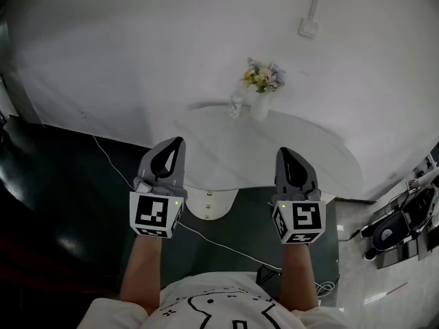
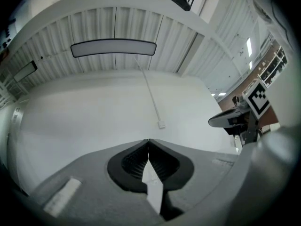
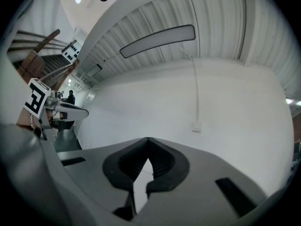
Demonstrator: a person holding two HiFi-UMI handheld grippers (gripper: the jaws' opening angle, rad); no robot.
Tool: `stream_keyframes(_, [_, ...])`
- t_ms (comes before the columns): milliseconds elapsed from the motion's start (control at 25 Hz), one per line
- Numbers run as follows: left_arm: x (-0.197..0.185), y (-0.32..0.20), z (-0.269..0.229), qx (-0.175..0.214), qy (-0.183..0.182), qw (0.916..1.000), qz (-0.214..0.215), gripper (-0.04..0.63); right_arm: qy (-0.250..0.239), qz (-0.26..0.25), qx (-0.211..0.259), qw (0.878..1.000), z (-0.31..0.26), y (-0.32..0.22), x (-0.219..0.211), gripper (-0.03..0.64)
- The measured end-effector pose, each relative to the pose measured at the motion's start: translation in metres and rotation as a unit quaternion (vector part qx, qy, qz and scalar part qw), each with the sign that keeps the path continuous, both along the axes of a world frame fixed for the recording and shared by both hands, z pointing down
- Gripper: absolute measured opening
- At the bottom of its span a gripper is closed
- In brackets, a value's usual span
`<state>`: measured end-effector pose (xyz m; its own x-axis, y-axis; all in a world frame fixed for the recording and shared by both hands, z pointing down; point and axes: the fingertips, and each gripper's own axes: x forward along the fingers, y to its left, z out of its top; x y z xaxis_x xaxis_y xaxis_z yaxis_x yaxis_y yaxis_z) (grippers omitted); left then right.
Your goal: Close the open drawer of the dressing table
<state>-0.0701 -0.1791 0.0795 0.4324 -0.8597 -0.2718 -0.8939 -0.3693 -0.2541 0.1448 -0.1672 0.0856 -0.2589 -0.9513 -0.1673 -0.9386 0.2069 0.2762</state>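
The white dressing table stands against the wall, with a rounded top. Its drawer sticks out below the front edge, a curved white front with two small knobs. My left gripper is shut and empty, held in the air above the table's left front, just left of the drawer. My right gripper is also shut and empty, to the right of the drawer. Both gripper views look up at wall and ceiling: the left gripper and right gripper show jaws closed tip to tip. Neither touches the drawer.
A white vase of flowers and a small glass stand at the back of the table top. A white cable runs over the dark floor under the table. Equipment stands at the right. A wall socket sits high up.
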Motion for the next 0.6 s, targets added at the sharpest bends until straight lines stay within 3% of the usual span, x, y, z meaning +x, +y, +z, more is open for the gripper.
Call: stream_keyframes(600, [-0.005, 0.017, 0.003, 0.002, 0.007, 1.0, 0.004, 0.017, 0.02, 0.026, -0.003, 0.999, 0.004, 0.026, 0.019, -0.004])
